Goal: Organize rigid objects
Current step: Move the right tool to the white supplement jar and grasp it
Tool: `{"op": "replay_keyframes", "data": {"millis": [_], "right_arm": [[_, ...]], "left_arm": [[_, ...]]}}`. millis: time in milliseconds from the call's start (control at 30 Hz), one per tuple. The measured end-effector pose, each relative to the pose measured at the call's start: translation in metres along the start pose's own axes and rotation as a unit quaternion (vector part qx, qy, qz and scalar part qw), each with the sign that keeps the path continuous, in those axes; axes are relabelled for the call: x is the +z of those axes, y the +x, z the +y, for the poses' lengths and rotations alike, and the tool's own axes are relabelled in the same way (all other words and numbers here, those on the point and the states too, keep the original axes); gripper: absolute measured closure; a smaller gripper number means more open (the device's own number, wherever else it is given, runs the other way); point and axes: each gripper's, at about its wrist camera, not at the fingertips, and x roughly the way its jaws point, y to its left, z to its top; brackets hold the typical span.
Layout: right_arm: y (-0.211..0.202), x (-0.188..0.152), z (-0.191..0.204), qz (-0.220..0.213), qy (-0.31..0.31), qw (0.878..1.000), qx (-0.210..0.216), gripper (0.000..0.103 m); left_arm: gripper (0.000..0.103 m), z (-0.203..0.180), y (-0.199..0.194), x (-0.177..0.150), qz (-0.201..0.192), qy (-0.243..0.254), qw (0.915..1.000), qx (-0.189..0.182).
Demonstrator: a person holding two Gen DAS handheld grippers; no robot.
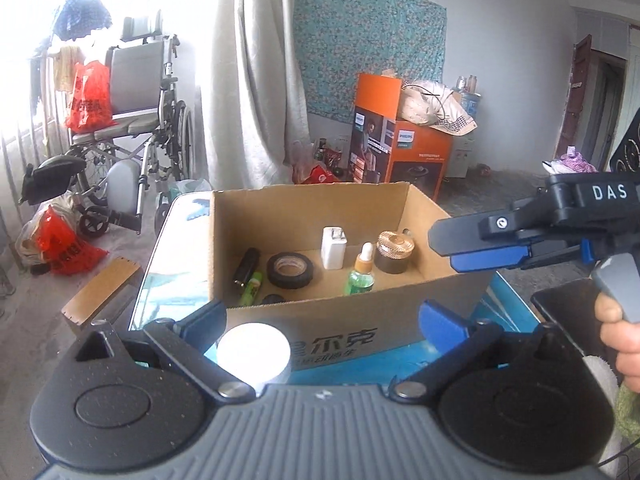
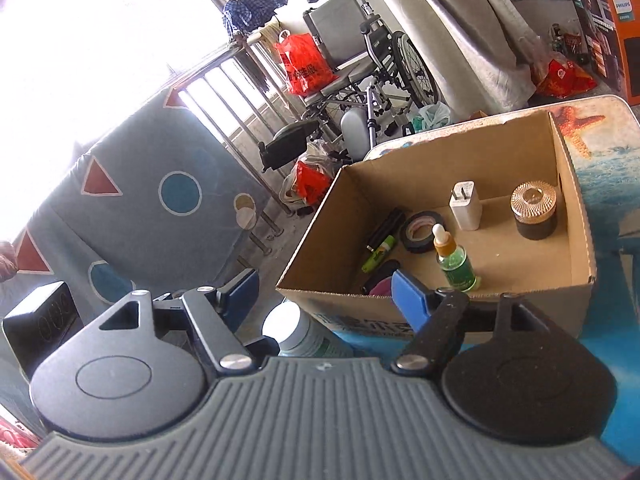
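An open cardboard box (image 1: 316, 240) sits on a table with a blue sea-patterned top (image 2: 600, 168), and serves here as the landmark. Inside it, against the far wall, a white plug adapter (image 1: 333, 248) stands upright with its prongs pointing up. To its right stands a dark jar with a ribbed gold lid (image 1: 393, 252), also upright. In front of these two, a green dropper bottle (image 1: 360, 270) stands with its long axis vertical and its white dropper tip up. To the left of the bottle a roll of black tape (image 1: 290, 270) lies flat, hole facing up. Further left, a black cylinder (image 1: 247, 266) and a green tube (image 1: 252, 288) lie on their sides, their long axes running roughly from the near wall toward the far wall. A small dark item lies at the near wall; what it is cannot be told.

Outside the box, just before its near wall, stands a white-capped bottle (image 1: 254, 354), cap up.

The left gripper (image 1: 324, 322) hovers before the near wall, its blue-padded claw spread wide and empty, the white-capped bottle beside its left finger. The right gripper (image 2: 320, 292), held in a hand (image 1: 618, 336), is at the box's near right corner, claw also spread and gripping nothing.
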Motion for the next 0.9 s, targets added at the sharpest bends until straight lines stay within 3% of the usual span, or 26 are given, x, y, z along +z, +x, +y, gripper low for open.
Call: {"op": "replay_keyframes", "data": {"millis": [133,333,567,900], "right_arm": [[0.038,-0.016,0.009,0.034,0.033,0.999,0.010,0.030],[0.091,-0.021,0.022,0.069,0.041,0.997,-0.001,0.030],[0.135,-0.026,0.024,0.094,0.051,0.994,-0.012,0.032],[0.151,-0.028,0.022,0.106,0.062,0.992,-0.010,0.054]], "left_arm": [[0.000,0.016,0.012,-0.018,0.016,-0.011,0.9993,0.031],[0.001,0.025,0.049,-0.038,0.041,-0.008,0.9981,0.044],[0.015,0.031,0.074,-0.049,0.077,-0.027,0.9955,0.048],[0.042,0.028,0.078,-0.049,0.079,-0.014,0.9945,0.067]]}}
